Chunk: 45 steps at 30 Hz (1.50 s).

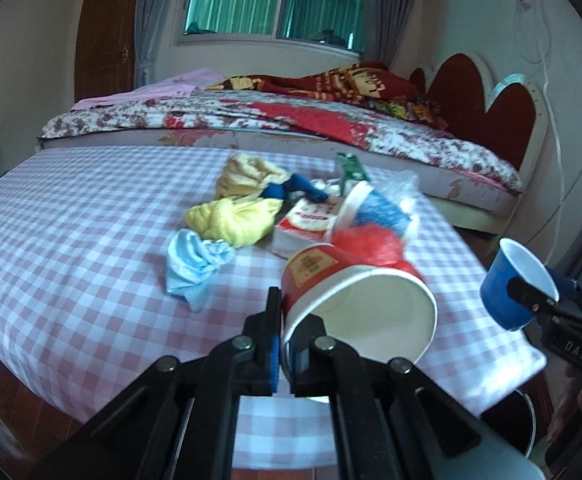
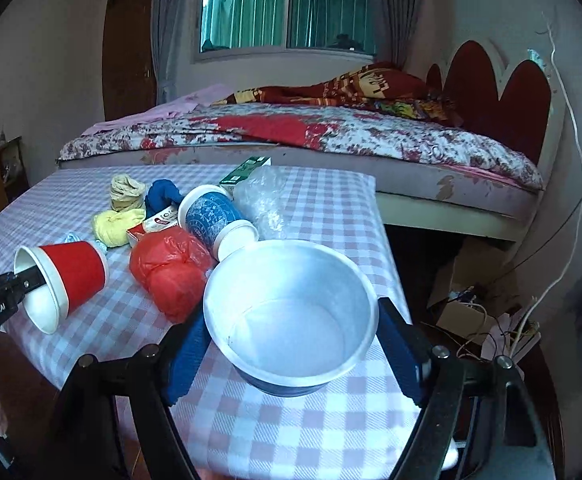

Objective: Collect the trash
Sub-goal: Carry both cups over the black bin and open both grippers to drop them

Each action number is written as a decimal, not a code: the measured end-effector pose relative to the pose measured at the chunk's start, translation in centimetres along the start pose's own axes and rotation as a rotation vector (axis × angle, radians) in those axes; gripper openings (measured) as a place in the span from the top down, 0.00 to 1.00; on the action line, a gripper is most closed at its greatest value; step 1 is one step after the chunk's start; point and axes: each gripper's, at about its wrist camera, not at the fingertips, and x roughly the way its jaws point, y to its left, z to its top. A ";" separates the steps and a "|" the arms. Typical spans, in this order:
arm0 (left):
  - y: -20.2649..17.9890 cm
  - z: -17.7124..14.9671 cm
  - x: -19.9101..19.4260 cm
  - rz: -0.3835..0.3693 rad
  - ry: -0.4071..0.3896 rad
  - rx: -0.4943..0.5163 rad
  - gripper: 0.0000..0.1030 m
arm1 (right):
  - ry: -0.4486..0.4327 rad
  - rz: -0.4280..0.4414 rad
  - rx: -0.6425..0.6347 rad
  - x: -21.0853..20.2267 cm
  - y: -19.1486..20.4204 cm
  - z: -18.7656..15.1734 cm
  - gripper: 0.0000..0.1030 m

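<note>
Left gripper (image 1: pixel 283 344) pinches the red cup (image 1: pixel 355 300) by its rim; right gripper (image 2: pixel 297 354) clamps the blue cup (image 2: pixel 291 320) — both lifted over the checkered table (image 1: pixel 71 240). Carry step; next, probably the dark bin (image 1: pixel 519 420) below — remaining trash waits.

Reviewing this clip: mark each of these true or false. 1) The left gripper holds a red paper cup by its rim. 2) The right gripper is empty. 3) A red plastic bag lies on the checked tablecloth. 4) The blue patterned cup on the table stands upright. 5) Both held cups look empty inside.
1) True: the left gripper pinches the rim of the red paper cup.
2) False: the right gripper grips a blue cup between its fingers.
3) True: the red plastic bag lies on the checked tablecloth.
4) False: the blue patterned cup lies on its side.
5) True: both interiors show plain white.
</note>
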 end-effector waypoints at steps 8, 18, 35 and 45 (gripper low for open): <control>-4.5 -1.5 -1.8 -0.091 -0.010 0.051 0.97 | -0.017 -0.049 0.022 -3.5 -3.0 -2.4 0.22; -11.4 -3.7 -3.3 -0.213 0.017 0.112 0.97 | -0.007 -0.127 0.074 -7.4 -8.3 -5.9 0.22; -24.8 -10.6 -4.5 -0.418 0.158 0.288 0.97 | 0.106 -0.254 0.216 -11.9 -18.8 -15.5 0.22; -29.1 -15.8 -1.0 -0.453 0.311 0.332 0.97 | 0.207 -0.238 0.251 -10.7 -22.2 -20.2 0.21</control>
